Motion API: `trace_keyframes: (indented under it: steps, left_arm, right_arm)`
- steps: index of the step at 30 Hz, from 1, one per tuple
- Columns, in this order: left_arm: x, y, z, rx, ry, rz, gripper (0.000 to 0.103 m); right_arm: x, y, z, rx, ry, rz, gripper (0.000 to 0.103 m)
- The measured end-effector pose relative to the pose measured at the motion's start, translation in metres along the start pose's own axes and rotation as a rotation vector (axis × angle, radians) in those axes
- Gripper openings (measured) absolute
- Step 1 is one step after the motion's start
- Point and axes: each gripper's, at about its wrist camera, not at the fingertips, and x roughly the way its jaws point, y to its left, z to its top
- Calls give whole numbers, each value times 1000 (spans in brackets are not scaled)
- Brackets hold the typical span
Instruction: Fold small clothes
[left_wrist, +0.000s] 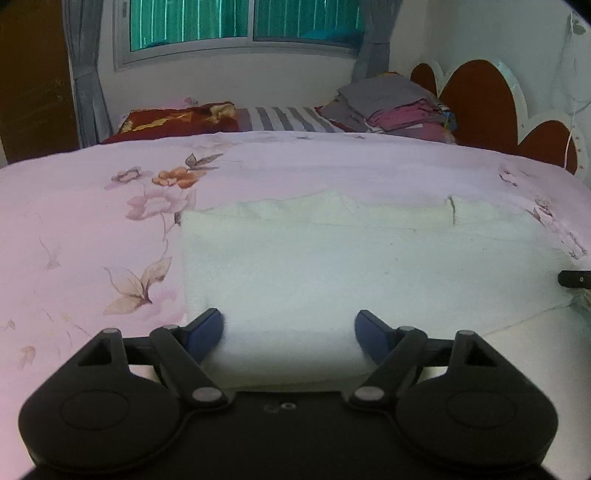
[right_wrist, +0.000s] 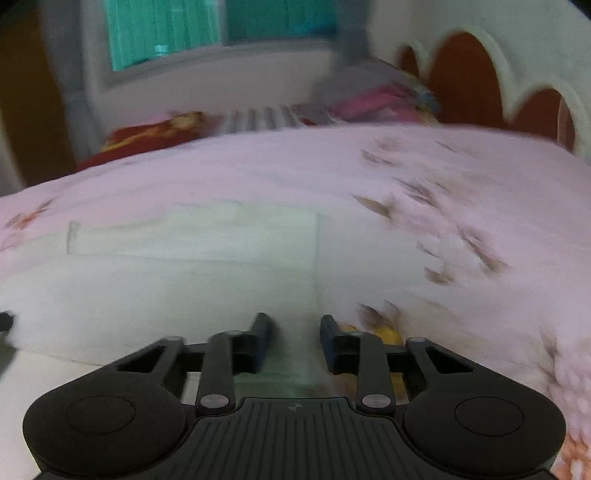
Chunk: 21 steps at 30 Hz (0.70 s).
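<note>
Both grippers are tilting down over the bed: the left gripper (left_wrist: 289, 326) is holding its jaws wide, the right gripper (right_wrist: 294, 326) a little apart, gripping nothing, above the folded white cloth (left_wrist: 332, 266) lying on the pink bedsheet (left_wrist: 92, 221)

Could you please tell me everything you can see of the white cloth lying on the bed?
The white cloth is a pale, soft-looking fabric, lying flat on the pink floral bedsheet. It appears folded, with a layered band along its far edge and a straight left side. The left tool hangs open over its near edge; the right tool, part open, hangs near its right edge. Neither tool visibly grips it.
</note>
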Motion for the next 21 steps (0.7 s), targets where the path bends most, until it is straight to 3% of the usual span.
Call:
trace_keyframes:
  steps: [2,5,7,10,21]
  left_arm:
    - [-8,-6,2,-15,-22,2,74]
    - [-19,-13,-4,-13,-46,1,75]
    - [-13,-17,-11,3,-8,-8,76]
    - [-7,-24,-18,64,2,8,79]
    - [-9,-18,-23,73,-6,-19,81]
  right_arm:
    - [-2,-4,2,31,-3,10,30]
    - [-24,4,6,44,-90,-11,30]
    - [-32,16,2,24,-115,27,30]
    - [-14,28,-10,-45,-9,26,30]
    - [-11,35,-15,-79,-15,-6,30]
